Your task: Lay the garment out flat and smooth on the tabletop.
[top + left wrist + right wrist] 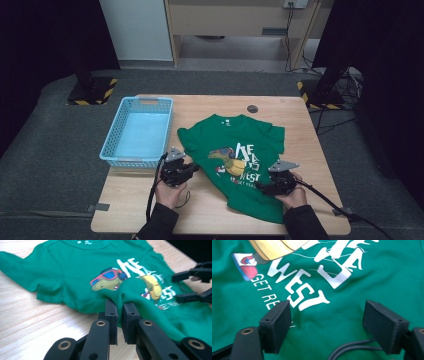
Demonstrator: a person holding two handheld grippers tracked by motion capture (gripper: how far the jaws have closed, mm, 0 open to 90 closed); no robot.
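Shirt: a green T-shirt (239, 160) lies spread on the wooden surface (300, 115), front side up, with a cartoon print (110, 280) and white letters (312, 287) on the chest.
Left tongs: the left tongs (120, 310) are clamped on a fold of the green cloth at the shirt's left edge; the cloth rises in a small ridge between the two black pads.
Right tongs: the right tongs (327, 322) stand wide apart just above the shirt, near the white letters; nothing is between the pads.
Hands: the left hand (170, 192) and the right hand (292, 197) come in from the near edge of the surface.
Basket: a light blue basket (112, 145) stands left of the shirt, close to its sleeve.
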